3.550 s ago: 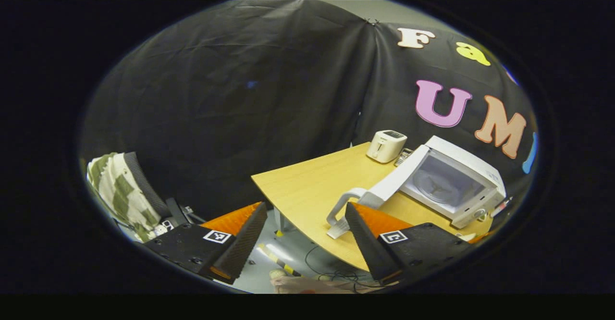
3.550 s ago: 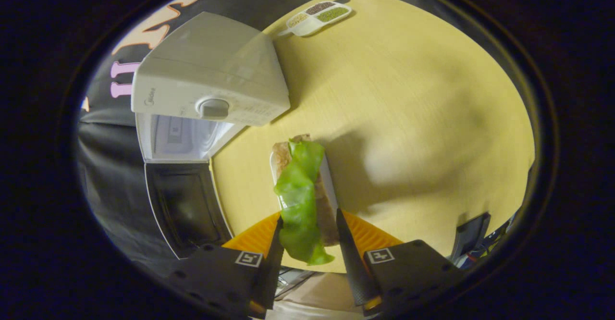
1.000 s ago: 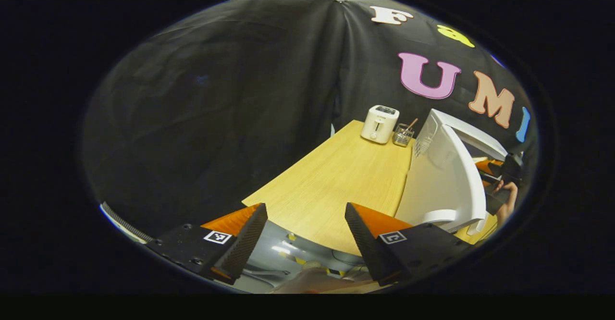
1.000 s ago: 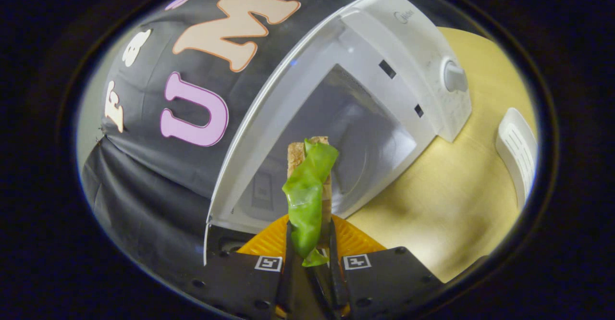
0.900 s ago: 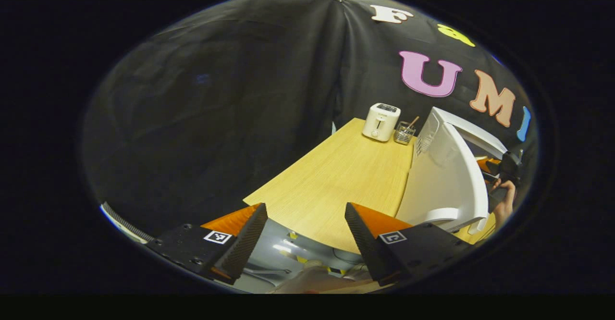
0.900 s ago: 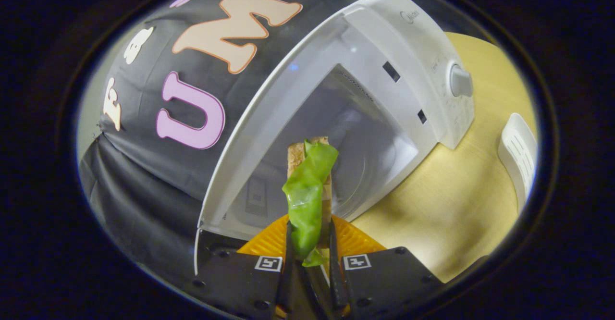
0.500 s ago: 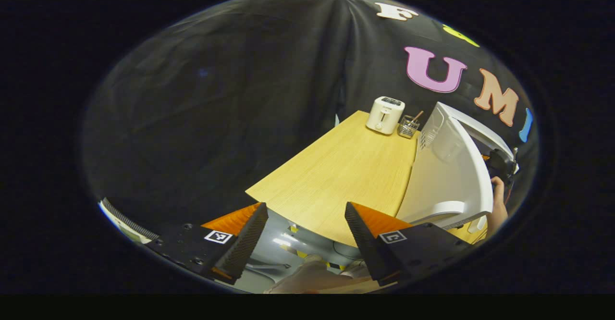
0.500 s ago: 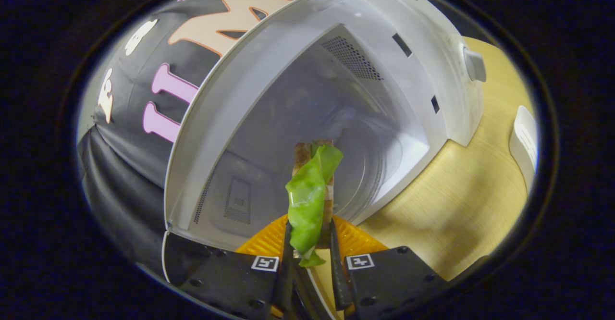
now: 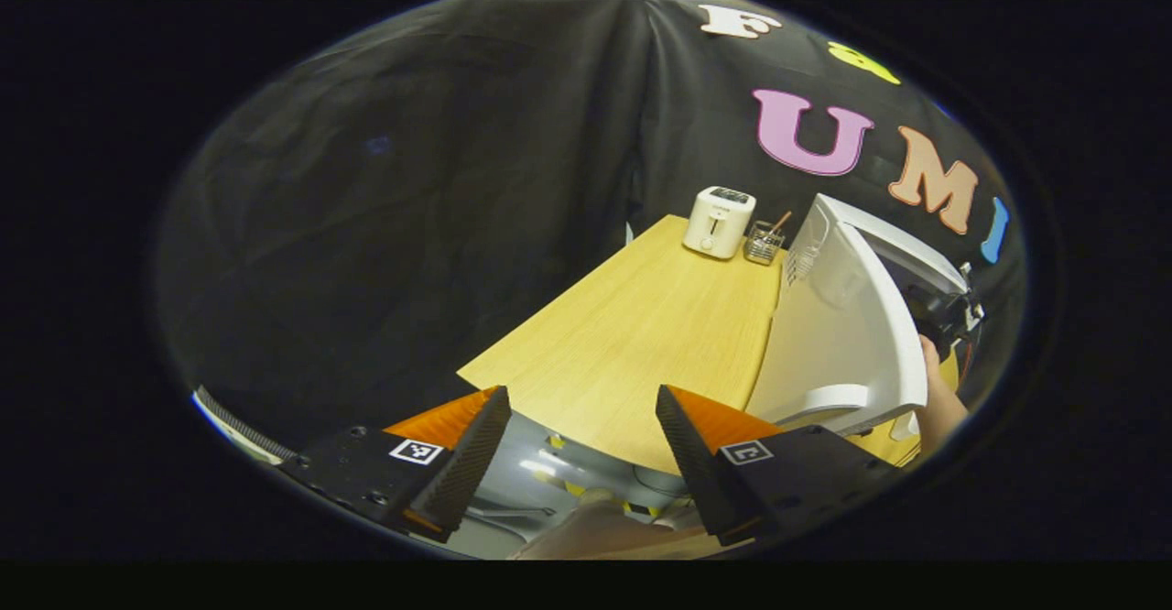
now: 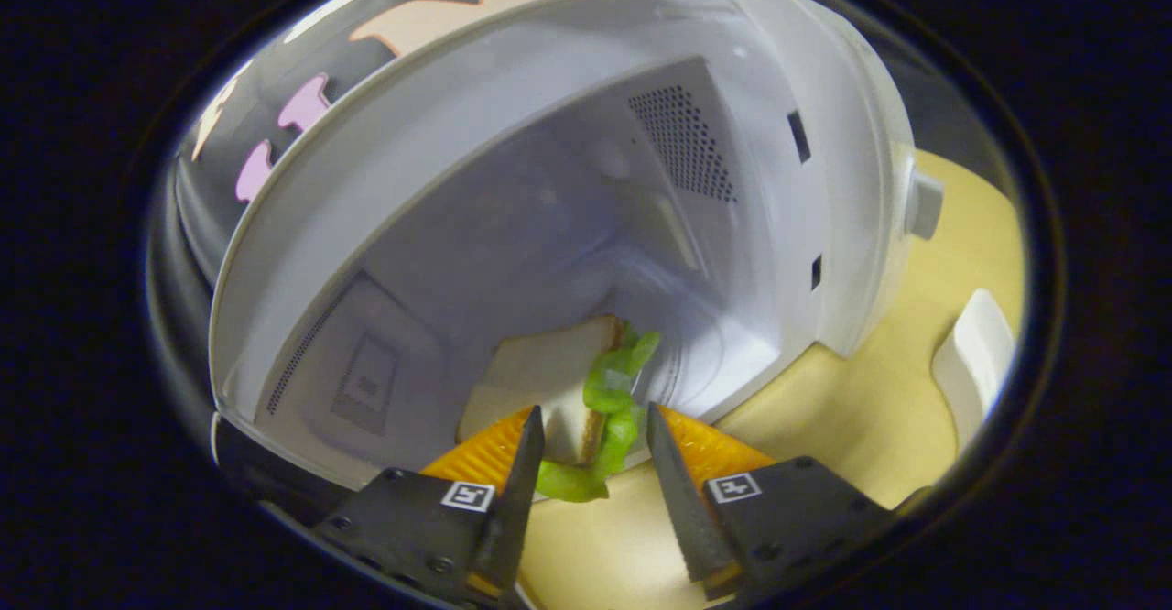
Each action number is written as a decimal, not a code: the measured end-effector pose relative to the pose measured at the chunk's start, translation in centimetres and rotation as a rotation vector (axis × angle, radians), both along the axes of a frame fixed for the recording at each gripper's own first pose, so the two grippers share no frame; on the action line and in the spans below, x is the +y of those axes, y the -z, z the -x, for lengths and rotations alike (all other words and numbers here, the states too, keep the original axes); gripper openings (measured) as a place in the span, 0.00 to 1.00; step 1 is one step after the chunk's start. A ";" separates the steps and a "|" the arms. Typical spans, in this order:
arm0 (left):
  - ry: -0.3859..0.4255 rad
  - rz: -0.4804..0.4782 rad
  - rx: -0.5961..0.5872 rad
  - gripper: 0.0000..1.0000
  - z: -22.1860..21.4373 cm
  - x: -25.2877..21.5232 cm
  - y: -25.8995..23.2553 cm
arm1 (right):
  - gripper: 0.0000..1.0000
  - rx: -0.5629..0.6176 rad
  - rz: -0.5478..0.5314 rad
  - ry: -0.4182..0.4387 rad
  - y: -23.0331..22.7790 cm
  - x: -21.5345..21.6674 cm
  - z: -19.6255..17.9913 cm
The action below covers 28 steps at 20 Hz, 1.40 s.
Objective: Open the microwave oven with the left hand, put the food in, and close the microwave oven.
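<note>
We judged the step in hand to be the release of the food into the oven. In the right gripper view the right tool (image 10: 586, 463) stood with its fingers apart, and the sandwich (image 10: 549, 381), bread with a green leaf (image 10: 612, 408) hanging from its side, lay between and just beyond them at the front of the microwave oven (image 10: 513, 179) cavity, near the lip of its floor. To do this well we would draw the right tool straight back along its own line, keeping the fingers wide so that neither caught the leaf and dragged the sandwich out over the edge. Were the sandwich to sit too near the front, a gentle push deeper would keep it clear of the closing door.

In the left gripper view the left tool (image 9: 579, 450) was also apart and held nothing, off the near edge of the worktop (image 9: 641, 335), close to the open door (image 9: 847, 335) and its handle (image 9: 824, 399). From there it could press the door shut once the right tool was out.

We could not tell whether the sandwich rested flat or leaned on the cavity floor, nor whether the leaf touched the right finger. The hand (image 9: 938, 390) behind the door was mostly hidden. The toaster (image 9: 719, 221) and a small wire basket (image 9: 763, 244) stood at the far edge of the worktop, the basket's contents too small to make out.
</note>
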<state>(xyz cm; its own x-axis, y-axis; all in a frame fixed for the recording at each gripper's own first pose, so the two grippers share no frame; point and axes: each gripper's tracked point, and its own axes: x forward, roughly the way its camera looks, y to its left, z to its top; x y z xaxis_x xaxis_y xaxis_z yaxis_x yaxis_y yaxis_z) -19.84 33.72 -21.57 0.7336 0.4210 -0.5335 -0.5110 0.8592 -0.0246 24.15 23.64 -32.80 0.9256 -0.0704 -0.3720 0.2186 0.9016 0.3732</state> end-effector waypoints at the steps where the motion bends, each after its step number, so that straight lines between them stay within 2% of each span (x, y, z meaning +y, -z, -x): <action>1: 0.000 0.003 -0.002 0.94 -0.1 0.0 0.0 | 0.74 -0.007 0.041 -0.010 -0.2 -0.2 0.4; 2: -0.001 0.005 0.006 0.93 0.0 0.0 0.2 | 0.93 -0.017 0.071 -0.023 -0.8 -0.4 1.0; 3: -0.001 0.008 0.004 0.93 0.1 -0.1 0.2 | 0.91 -0.028 0.100 -0.029 -1.3 -0.7 1.6; 4: 0.001 0.013 0.004 0.92 -0.1 -0.1 0.2 | 0.99 -0.038 0.125 -0.034 -1.8 -1.2 2.4; 5: 0.001 0.016 0.005 0.87 -0.1 -0.1 0.3 | 0.99 -0.044 0.143 -0.038 -2.3 -1.5 3.3; 6: 0.005 0.022 0.004 0.85 -0.2 -0.3 0.4 | 0.91 -0.047 0.154 -0.043 -2.9 -1.9 4.4; 7: 0.013 0.029 0.004 0.76 -0.3 -0.5 0.4 | 0.92 -0.051 0.166 -0.050 -3.6 -2.1 5.7; 8: 0.024 0.035 0.005 0.77 -0.4 -0.8 0.5 | 1.00 -0.062 0.179 -0.052 -4.5 -2.6 7.0; 10: 0.047 0.036 0.015 0.67 -0.7 -1.1 0.8 | 1.00 -0.100 0.207 -0.043 -6.3 -4.1 9.5; 12: 0.069 0.037 0.033 0.52 -0.9 -1.4 1.2 | 1.00 -0.118 0.225 -0.011 -7.7 -6.1 11.8; 13: 0.079 0.037 0.036 0.37 -1.0 -1.6 1.3 | 1.00 -0.125 0.229 0.009 -8.5 -7.1 12.9; 15: 0.096 0.038 0.054 0.25 -1.3 -1.9 1.6 | 1.00 -0.141 0.211 0.043 -9.8 -8.7 15.0; 16: 0.106 0.037 0.063 0.07 -1.3 -1.9 1.8 | 1.00 -0.143 0.194 0.054 -10.1 -9.4 15.9; 17: 0.111 0.037 0.070 0.00 -1.2 -2.0 1.8 | 1.00 -0.143 0.182 0.074 -10.4 -10.4 16.8; 20: 0.137 0.037 0.061 0.01 -1.6 -2.4 1.6 | 1.00 -0.159 0.176 0.158 -11.7 -13.6 19.8; 25: 0.222 0.052 0.093 0.01 -2.4 -4.3 2.6 | 0.99 -0.180 0.174 0.243 -12.8 -15.7 26.3; 26: 0.232 0.057 0.094 0.00 -2.5 -4.6 2.6 | 0.91 -0.179 0.172 0.250 -12.6 -15.7 27.7; 28: 0.260 0.071 0.088 0.01 -2.8 -5.4 2.7 | 0.91 -0.163 0.174 0.270 -11.9 -15.8 30.3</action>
